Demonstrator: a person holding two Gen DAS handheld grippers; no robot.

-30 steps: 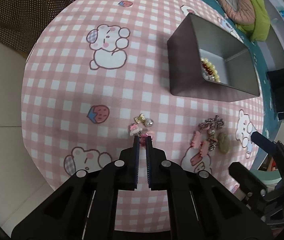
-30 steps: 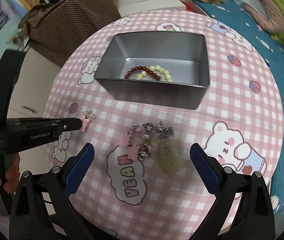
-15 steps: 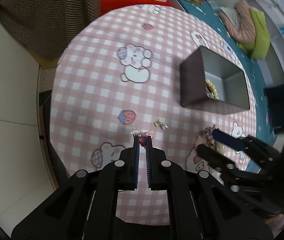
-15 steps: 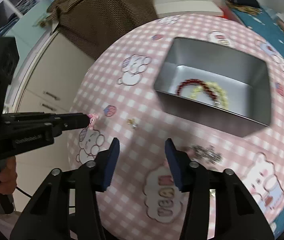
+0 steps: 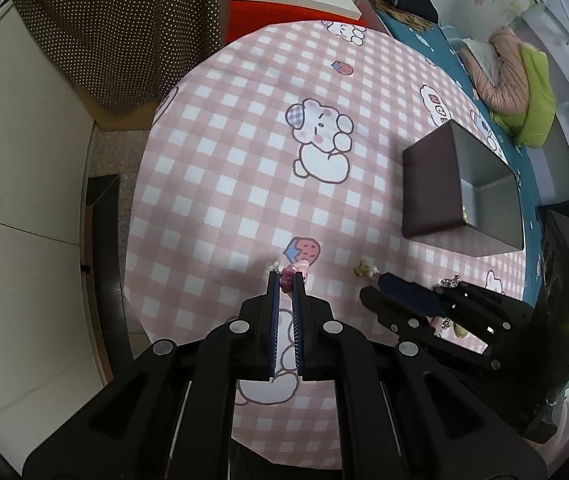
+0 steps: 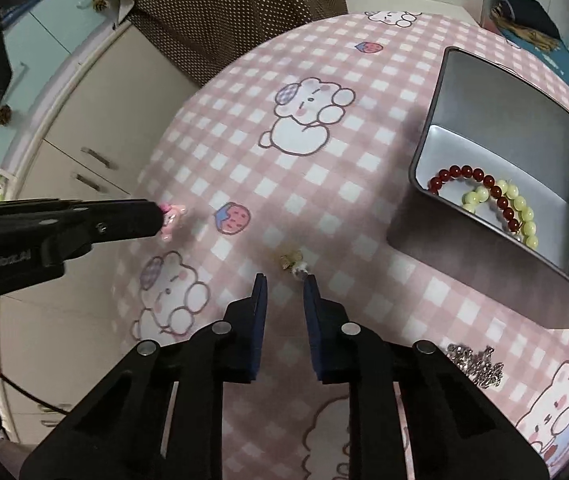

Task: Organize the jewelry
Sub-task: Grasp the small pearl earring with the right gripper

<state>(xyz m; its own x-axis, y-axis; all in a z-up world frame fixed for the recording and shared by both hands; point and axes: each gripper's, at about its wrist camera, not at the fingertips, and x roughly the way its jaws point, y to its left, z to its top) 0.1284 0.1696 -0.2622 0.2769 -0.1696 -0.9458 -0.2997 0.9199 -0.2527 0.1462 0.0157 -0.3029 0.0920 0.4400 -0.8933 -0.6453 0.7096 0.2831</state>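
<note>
Gray tray near table's right edge holds red and yellow bracelets. Left gripper pinches pink charm. Right gripper jaws just closing, narrow gap, empty, gold earring just ahead.

Around your round table with the pink checked cloth you see cream cabinets, a brown dotted fabric, and a teal bed with folded clothes.

Soft indoor light, strong fisheye bending at edges, perhaps slight motion blur.
</note>
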